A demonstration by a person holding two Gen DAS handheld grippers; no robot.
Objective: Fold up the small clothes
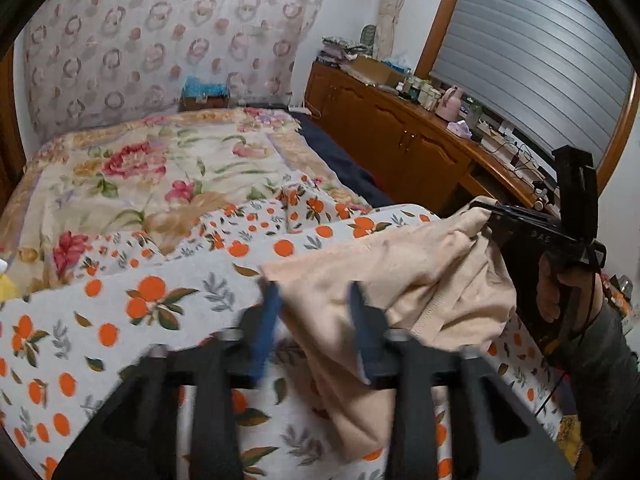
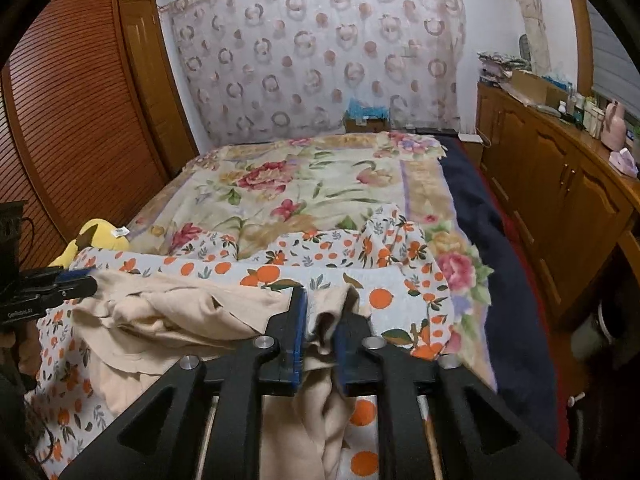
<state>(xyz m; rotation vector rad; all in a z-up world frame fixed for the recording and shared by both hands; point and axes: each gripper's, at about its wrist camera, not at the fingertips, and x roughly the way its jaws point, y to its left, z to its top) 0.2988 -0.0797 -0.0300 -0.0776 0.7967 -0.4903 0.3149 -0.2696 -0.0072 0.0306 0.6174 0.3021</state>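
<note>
A cream garment [image 1: 400, 276] lies crumpled across an orange-print sheet [image 1: 160, 280] at the near end of the bed, its far half covered by a floral blanket [image 1: 160, 168].

Left wrist view: the left gripper [image 1: 316, 320] stands moderately wide, its blue pads [image 1: 268, 320] apart, with a fold of the garment lying between them; the pads do not appear to press on it. At 3 o'clock the right gripper [image 1: 486, 210], held in a hand [image 1: 560, 288], meets the garment's far corner.

Right wrist view: the right gripper [image 2: 320, 332] stands narrowly parted, a bunched edge of the garment [image 2: 180, 320] filling the gap; whether the pads pinch it cannot be told. At 9 o'clock the left gripper [image 2: 86, 280] touches the cloth's opposite corner. A yellow plush toy [image 2: 96, 236] lies at 10 o'clock, a wooden cabinet [image 2: 560, 184] at 3 o'clock.
</note>
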